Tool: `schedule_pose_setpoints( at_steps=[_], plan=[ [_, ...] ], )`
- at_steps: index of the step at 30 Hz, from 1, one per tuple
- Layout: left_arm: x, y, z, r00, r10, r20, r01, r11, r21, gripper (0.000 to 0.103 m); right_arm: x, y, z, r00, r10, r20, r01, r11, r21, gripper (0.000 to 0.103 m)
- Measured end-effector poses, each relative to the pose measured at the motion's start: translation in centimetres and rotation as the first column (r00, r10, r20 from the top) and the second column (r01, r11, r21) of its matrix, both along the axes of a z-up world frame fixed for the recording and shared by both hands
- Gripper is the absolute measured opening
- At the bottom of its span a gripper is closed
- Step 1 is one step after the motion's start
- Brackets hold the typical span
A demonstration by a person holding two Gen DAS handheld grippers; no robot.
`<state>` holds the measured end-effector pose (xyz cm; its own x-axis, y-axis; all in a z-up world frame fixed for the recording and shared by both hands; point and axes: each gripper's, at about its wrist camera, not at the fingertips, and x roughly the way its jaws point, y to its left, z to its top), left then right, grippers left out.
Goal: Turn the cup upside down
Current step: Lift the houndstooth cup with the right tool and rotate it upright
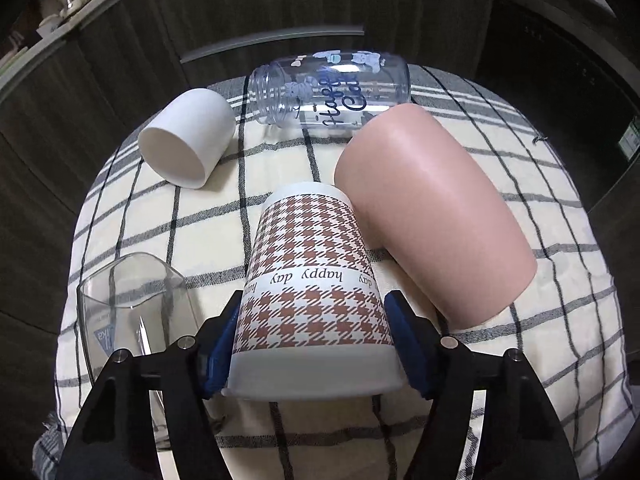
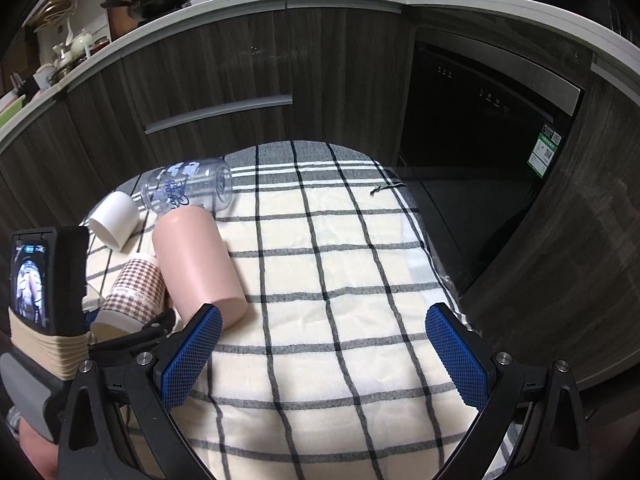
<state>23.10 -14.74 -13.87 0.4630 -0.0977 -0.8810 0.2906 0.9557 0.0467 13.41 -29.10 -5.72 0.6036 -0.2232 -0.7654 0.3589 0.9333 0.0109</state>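
Observation:
My left gripper [image 1: 314, 344] is shut on a white cup with a brown houndstooth band and "happy day" lettering [image 1: 310, 280]. The cup lies on its side between the blue pads, its wide rim toward the camera, low over the cloth. It also shows in the right wrist view [image 2: 134, 296], with the left gripper's body beside it. My right gripper [image 2: 324, 356] is open and empty above the checked cloth, to the right of the cups.
A pink cup [image 1: 432, 216] lies on its side touching the held cup. A white cup [image 1: 186, 136] and a clear printed bottle [image 1: 332, 92] lie further back. A clear glass [image 1: 132, 312] is at the left. The table carries a checked cloth [image 2: 340, 280]; dark cabinets [image 2: 224, 64] stand behind.

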Motion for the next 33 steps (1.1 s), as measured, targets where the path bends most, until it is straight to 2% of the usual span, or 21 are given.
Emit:
schedule_pose_setpoints(
  at_steps=[10, 15, 20, 23, 27, 30, 33],
  plan=[
    [-3.1, 0.7, 2.7, 0.998, -0.024, 0.054, 0.024, 1.000, -0.007, 0.067, -1.8, -0.2, 1.6, 1.000, -0.004, 0.018, 0.004, 1.000, 0.003, 0.102],
    [-6.9, 2.4, 4.8, 0.998, -0.020, 0.064, 0.023, 0.998, -0.050, 0.067, -4.4, 0.2, 2.9, 1.000, -0.003, 0.027, 0.002, 1.000, 0.014, 0.102],
    [-11.3, 4.3, 5.7, 0.998, 0.004, 0.058, 0.002, 0.994, -0.109, 0.067, -7.4, 1.2, 3.6, 1.000, 0.019, 0.017, -0.019, 1.000, 0.010, 0.102],
    [-13.6, 4.8, 5.4, 0.999, -0.004, 0.054, 0.010, 0.993, -0.117, 0.067, -9.3, 1.4, 3.8, 1.000, 0.023, 0.003, -0.023, 1.000, 0.007, 0.102],
    [-15.9, 4.9, 4.1, 1.000, -0.025, 0.009, 0.026, 0.993, -0.112, 0.068, -11.7, 2.1, 3.5, 0.999, 0.031, -0.023, -0.031, 0.999, -0.010, 0.102],
    [-17.3, 4.8, 2.9, 0.999, -0.040, 0.008, 0.041, 0.995, -0.091, 0.068, -13.0, 2.7, 3.1, 0.998, 0.039, -0.045, -0.040, 0.999, -0.030, 0.102],
    [-17.8, 4.7, 1.7, 0.998, -0.049, -0.028, 0.046, 0.995, -0.088, 0.068, -13.7, 3.0, 2.3, 0.997, 0.042, -0.072, -0.045, 0.998, -0.042, 0.102]
  ],
)
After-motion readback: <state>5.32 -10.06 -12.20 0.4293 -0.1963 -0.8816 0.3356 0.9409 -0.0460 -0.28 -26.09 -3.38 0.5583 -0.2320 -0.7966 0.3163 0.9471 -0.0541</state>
